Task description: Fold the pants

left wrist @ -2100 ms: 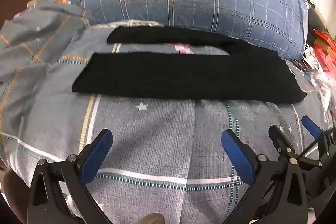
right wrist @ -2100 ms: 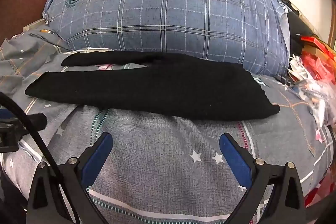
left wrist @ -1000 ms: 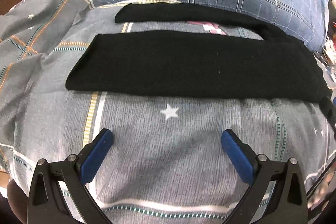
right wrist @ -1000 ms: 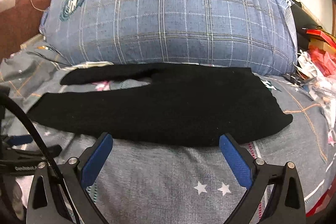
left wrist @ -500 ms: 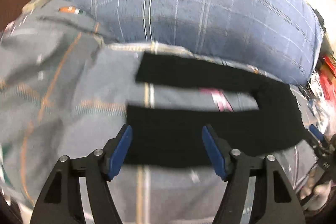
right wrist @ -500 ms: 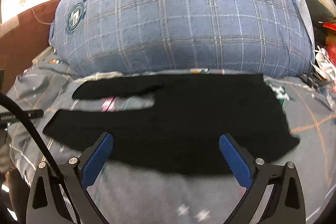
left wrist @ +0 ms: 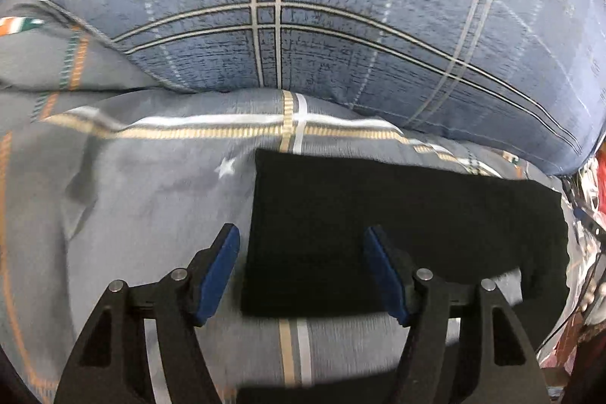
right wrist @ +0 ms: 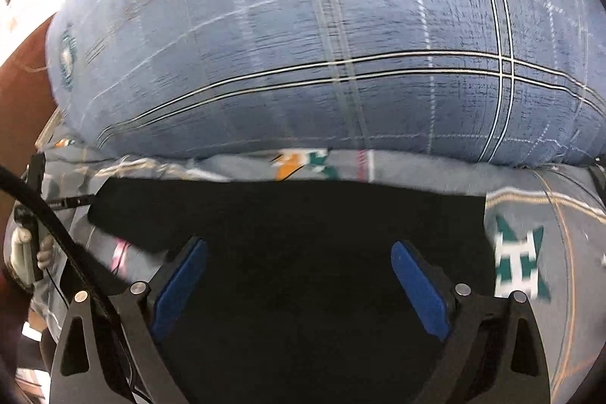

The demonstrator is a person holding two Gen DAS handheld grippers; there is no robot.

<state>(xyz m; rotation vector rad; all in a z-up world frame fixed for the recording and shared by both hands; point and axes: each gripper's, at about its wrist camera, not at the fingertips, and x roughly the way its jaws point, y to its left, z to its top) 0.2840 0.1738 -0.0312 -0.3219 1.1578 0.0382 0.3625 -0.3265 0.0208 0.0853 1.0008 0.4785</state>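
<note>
Left claw [left wrist: 301, 271] over black pants [left wrist: 397, 233], grey bedspread [left wrist: 151, 214], blue pillow [left wrist: 303, 6].

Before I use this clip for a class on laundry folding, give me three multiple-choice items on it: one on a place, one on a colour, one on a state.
1. What lies just beyond the pants?
A. a blue plaid pillow
B. a wooden chair
C. a laundry basket

2. What colour are the gripper pads?
A. red
B. blue
C. yellow

3. How does the right gripper stand?
A. shut on the pants
B. shut on nothing
C. open over the pants

Answers: 1 A, the pillow rises behind the cloth. 2 B, the pads are blue. 3 C, its jaws stand wide apart over the black cloth.
</note>
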